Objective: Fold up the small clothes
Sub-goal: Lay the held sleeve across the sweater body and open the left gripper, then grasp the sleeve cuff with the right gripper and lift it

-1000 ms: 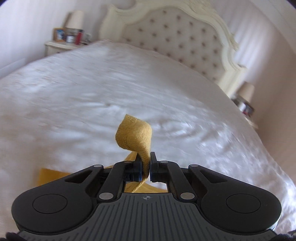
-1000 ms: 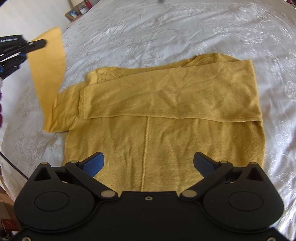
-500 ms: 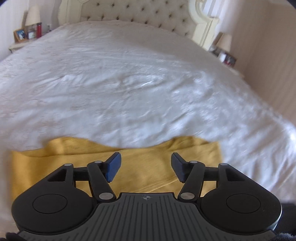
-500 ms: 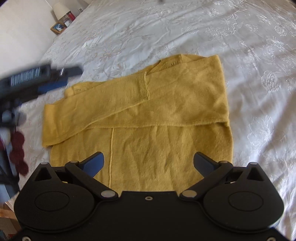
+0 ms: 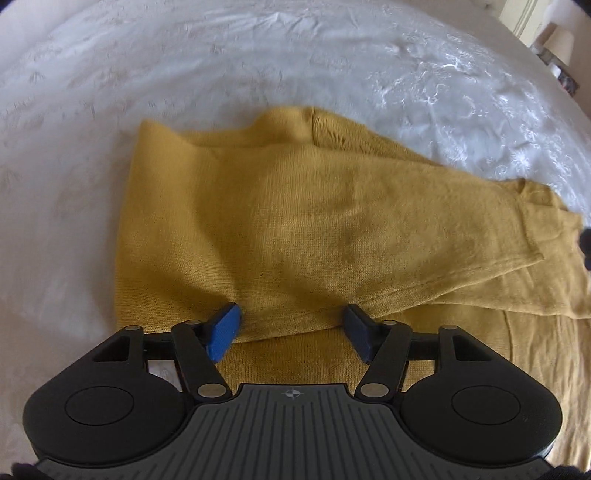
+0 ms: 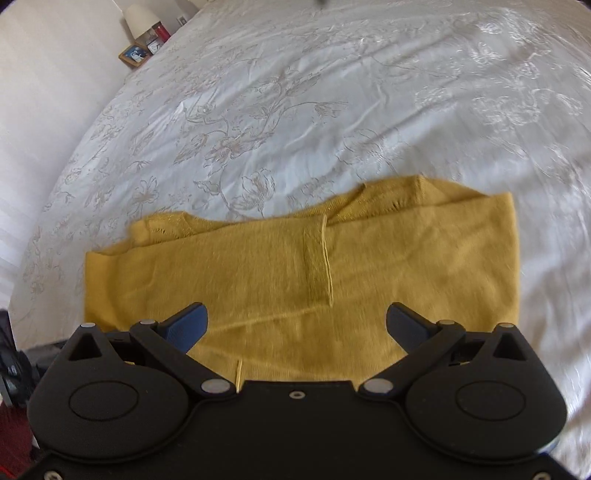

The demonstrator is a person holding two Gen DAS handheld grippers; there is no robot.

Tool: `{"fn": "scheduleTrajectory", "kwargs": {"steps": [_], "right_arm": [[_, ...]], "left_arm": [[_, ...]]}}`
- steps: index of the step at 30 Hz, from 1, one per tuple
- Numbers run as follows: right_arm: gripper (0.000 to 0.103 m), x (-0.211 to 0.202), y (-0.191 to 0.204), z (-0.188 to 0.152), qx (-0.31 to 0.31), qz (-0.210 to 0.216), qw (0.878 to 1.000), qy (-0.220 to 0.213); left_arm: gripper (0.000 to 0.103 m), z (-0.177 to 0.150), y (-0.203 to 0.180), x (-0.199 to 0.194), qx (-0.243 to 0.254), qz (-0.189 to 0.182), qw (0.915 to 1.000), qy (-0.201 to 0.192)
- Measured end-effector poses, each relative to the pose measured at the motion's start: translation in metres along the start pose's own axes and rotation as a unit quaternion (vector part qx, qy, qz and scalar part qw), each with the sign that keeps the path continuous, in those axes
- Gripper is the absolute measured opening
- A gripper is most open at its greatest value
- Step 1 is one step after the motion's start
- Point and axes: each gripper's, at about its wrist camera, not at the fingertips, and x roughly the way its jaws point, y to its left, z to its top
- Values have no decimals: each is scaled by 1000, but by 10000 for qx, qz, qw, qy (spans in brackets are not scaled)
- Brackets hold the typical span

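A small mustard-yellow knit sweater (image 5: 317, 229) lies flat on the white bed, both sleeves folded across its body. In the left wrist view my left gripper (image 5: 291, 326) is open and empty, low over the sweater's left side, straddling the edge of the folded sleeve. In the right wrist view the sweater (image 6: 295, 273) lies just ahead, and my right gripper (image 6: 295, 325) is open and empty above its lower half. The sweater's lower hem is hidden behind both gripper bodies.
The sweater rests on a white embroidered bedspread (image 6: 314, 110). A nightstand with a lamp (image 6: 138, 14) and a photo frame (image 6: 135, 54) stands at the far left of the bed. Another lamp (image 5: 557, 40) stands at the far right.
My left gripper let go of the sleeve it held up, which now lies folded across the sweater. It opened and dropped low over the sweater. My right gripper moved closer over the lower half.
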Motion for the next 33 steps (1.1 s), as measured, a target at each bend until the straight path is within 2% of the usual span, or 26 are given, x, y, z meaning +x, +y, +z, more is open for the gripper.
{"fn": "scheduleTrajectory", "kwargs": {"steps": [4, 8, 11, 14, 17, 18, 19, 20, 21, 22, 23, 24, 25, 28, 33], "right_arm": [[102, 27, 0, 13, -66, 88, 9998, 178], [102, 50, -1, 17, -141, 268, 9991, 305], [102, 62, -6, 18, 89, 357, 9986, 367], [102, 68, -9, 19, 295, 261, 9983, 436], [103, 70, -7, 21, 265, 243, 9984, 447], [100, 69, -6, 22, 231, 228, 9986, 409], [91, 67, -5, 22, 188, 200, 9989, 374], [82, 65, -3, 23, 97, 91, 9993, 359], [64, 63, -1, 24, -25, -60, 9993, 363], [52, 61, 1, 24, -117, -132, 9992, 366], [48, 59, 1, 26, -149, -71, 9992, 360], [39, 56, 0, 26, -107, 83, 9993, 360], [15, 55, -1, 26, -20, 264, 9989, 378], [13, 42, 3, 29, 88, 513, 9983, 254], [13, -13, 13, 36, 47, 894, 9952, -393]], "left_arm": [[88, -2, -3, 5, -30, -155, 9999, -53], [101, -3, -9, 11, 34, -168, 9998, -67], [102, -6, -13, 13, 66, -78, 9999, -135], [102, -10, -15, 13, 57, 41, 9996, -257], [102, -10, -20, 14, 199, 161, 9993, -274], [102, -9, -20, 13, 207, 167, 9993, -262], [100, -8, -19, 11, 177, 175, 9993, -265], [93, -9, -19, 6, 144, 214, 9992, -307], [90, -10, -18, 1, 127, 258, 9990, -346], [87, -11, -18, -3, 120, 285, 9989, -366], [87, -14, -17, -8, 104, 320, 9987, -388], [87, -17, -17, -12, 85, 337, 9986, -402], [87, -20, -15, -17, 73, 333, 9986, -405], [87, -31, -12, -30, 58, 393, 9981, -471], [87, -41, -9, -41, 61, 534, 9972, -527]]}}
